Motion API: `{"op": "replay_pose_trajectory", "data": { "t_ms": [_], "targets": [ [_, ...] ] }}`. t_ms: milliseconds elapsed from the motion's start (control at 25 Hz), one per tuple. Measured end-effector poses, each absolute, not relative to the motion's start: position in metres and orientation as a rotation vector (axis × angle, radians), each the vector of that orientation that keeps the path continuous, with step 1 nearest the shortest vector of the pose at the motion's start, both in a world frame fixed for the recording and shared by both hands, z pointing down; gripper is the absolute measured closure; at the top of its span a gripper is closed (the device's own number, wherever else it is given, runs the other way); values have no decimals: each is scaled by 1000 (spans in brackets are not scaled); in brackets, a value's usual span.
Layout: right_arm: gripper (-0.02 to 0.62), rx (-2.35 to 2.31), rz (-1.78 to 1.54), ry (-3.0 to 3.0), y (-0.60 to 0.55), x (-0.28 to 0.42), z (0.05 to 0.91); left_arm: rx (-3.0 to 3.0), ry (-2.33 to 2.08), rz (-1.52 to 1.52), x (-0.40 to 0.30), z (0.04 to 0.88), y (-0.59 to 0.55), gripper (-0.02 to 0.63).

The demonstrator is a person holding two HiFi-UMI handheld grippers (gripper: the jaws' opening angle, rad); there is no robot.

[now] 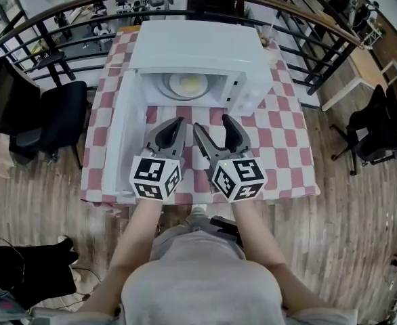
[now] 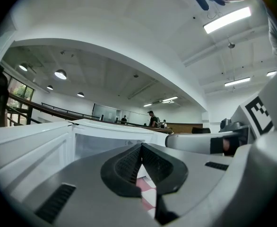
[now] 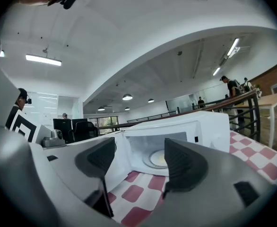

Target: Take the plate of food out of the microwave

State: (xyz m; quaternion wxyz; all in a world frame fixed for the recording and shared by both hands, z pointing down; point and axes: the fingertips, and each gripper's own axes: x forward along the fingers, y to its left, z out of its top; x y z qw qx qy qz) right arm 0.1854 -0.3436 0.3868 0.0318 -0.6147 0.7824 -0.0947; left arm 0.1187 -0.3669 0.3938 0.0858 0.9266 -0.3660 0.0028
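A white microwave (image 1: 197,53) stands on the checked table with its door (image 1: 119,144) swung wide open to the left. Inside, on the turntable, lies a plate of pale yellow food (image 1: 187,84); the right gripper view shows this plate (image 3: 159,159) too, straight ahead between the jaws. Both grippers hover over the table just before the microwave's mouth, apart from the plate. My left gripper (image 1: 179,124) is shut, pads together and empty (image 2: 140,150). My right gripper (image 1: 212,123) stands open with nothing between its fingers (image 3: 139,150).
The red-and-white checked tablecloth (image 1: 290,141) covers a small table whose front edge is near the person's body. A curved railing (image 1: 300,19) runs behind it. Black chairs stand at the left (image 1: 56,117) and right (image 1: 378,131) on the wooden floor.
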Motion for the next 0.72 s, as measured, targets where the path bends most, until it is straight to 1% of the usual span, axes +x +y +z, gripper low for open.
{"op": "replay_pose_trajectory", "data": {
  "t_ms": [120, 720],
  "targets": [
    [268, -1910, -449, 2435, -363, 192, 409, 2742, -1112, 13, 121, 399, -379, 603],
    [268, -1845, -795, 2298, -441, 216, 465, 2675, -1192, 50, 143, 420, -429, 603]
  ]
}}
